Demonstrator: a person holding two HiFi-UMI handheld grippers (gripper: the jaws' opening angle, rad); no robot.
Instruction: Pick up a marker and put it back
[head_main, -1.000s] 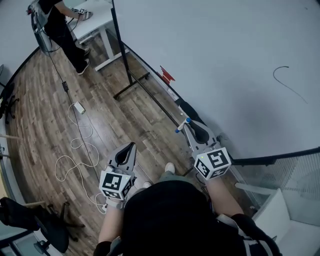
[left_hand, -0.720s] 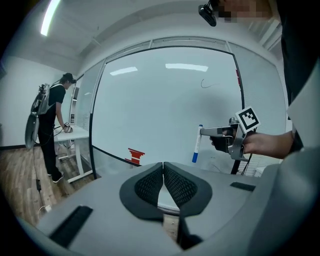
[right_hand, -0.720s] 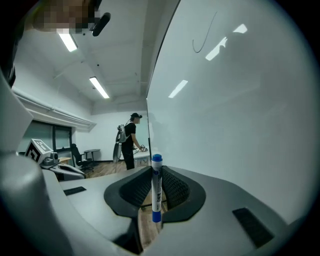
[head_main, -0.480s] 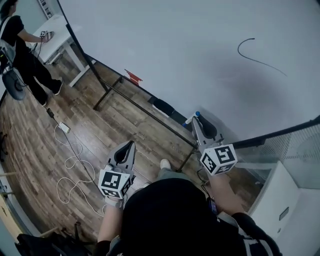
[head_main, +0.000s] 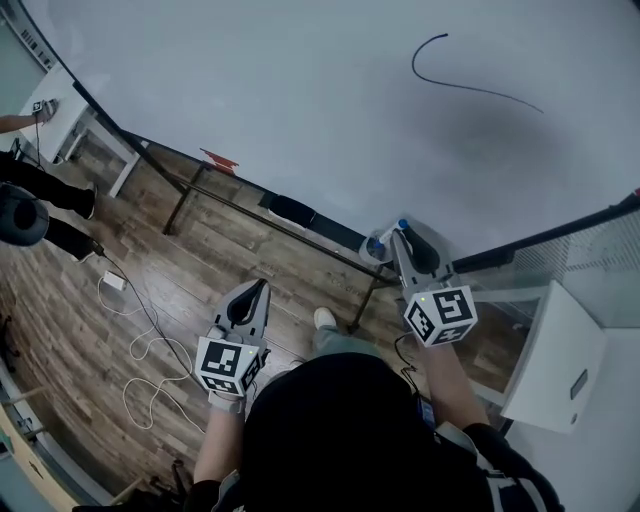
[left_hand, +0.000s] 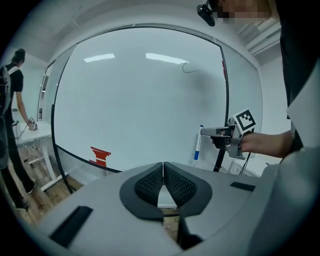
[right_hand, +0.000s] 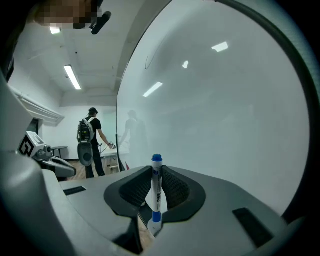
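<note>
- The board (head_main: 300, 100) fills the upper part of what we see from the head. It stands on a dark frame.
- A wood floor (head_main: 150, 290) spreads below the board's lower edge.
- A white cabinet (head_main: 555, 360) stands past the board's right end.
- Another person (right_hand: 92, 140) stands at a table (head_main: 50, 110), well beyond the board's left end.
- Our left gripper (left_hand: 163, 165) points toward the board's lower edge. Its jaws are pressed together with nothing between them.
- Our right gripper (head_main: 402, 236) sits close before the board's lower right part, with its jaws clamped on the marker.
- A white cable (head_main: 150, 340) loops over the floor, well away from the board.
- A black eraser (head_main: 292, 210) lies along the board's lower rail.
- A red piece (head_main: 220, 160) sits on the same rail, left of the eraser.
- The marker (right_hand: 156, 187) stands upright between the right pads (right_hand: 172, 187), blue cap on top, just before the board. We cannot tell if it touches.
- A thin black line (head_main: 470, 85) curves across the board's upper right.
</note>
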